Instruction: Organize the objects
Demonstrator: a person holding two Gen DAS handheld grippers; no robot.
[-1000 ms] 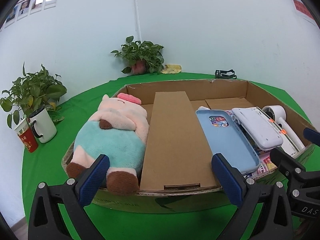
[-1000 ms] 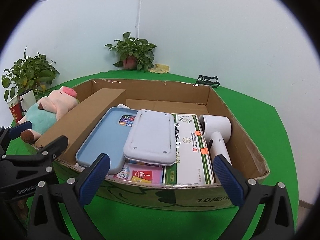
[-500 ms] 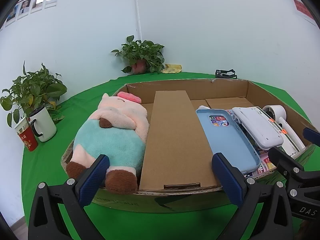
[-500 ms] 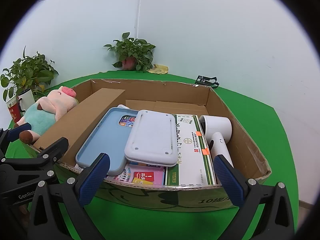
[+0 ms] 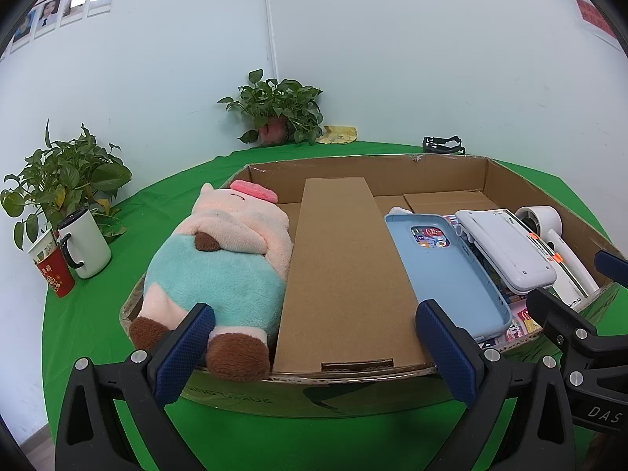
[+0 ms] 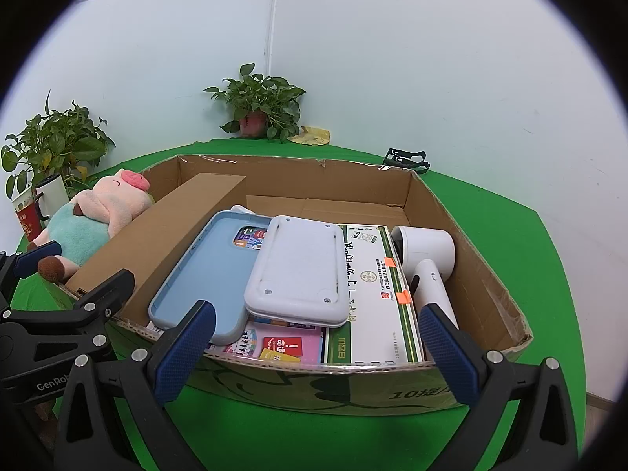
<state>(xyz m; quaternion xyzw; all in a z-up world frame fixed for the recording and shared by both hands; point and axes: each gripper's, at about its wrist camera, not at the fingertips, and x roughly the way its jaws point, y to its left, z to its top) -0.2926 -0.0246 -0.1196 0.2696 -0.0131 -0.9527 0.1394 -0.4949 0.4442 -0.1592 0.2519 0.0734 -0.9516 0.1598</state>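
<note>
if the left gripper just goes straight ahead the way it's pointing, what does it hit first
Probably the near wall of the cardboard box; if it clears the rim, the long cardboard divider lies between the open left gripper's fingers. Depth is unclear.

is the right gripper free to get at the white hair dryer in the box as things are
Probably yes: the right gripper is open and empty, and the white hair dryer lies uncovered at the box's right side, nothing on top.

1 cardboard box [image 6: 486, 294], 1 plush pig [image 5: 219, 263], 2 potted plants [image 5: 278, 110], 2 mugs [image 5: 84, 247], 1 blue case [image 6: 212, 267], 1 white hair dryer [image 6: 426, 263].
</note>
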